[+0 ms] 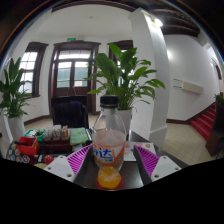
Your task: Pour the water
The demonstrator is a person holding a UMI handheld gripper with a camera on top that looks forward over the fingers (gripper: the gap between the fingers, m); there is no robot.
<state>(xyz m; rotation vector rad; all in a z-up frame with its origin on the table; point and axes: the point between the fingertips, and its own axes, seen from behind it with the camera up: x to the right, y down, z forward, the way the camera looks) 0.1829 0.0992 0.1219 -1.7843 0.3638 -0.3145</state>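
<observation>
1. Gripper view: the handheld two-finger gripper looks forward into a large room, its two fingers with purple pads rising at either side of a clear plastic bottle with a dark cap, a white-and-blue label and orange liquid in its lower part.
2. The jaws stand fairly wide, and the bottle sits upright between them. Each pad appears to meet the bottle's side near the label, so I judge the jaws clamped on it, though the contact itself is hard to make out.
3. The hold is low on the body, at and below the label, which probably keeps the weight of the liquid close to the fingers and the neck free for tipping.
4. The bottle hides its own base, so whether it rests on the dark surface below or is lifted off it cannot be told.
5. The cap looks to be on, which would have to change before any liquid comes out. No cup or other receiving vessel can be picked out.
6. Beyond the fingers stand a cluttered table with red and green items, a tall green leafy plant and a wooden door with glass panes, all well apart from the bottle.
</observation>
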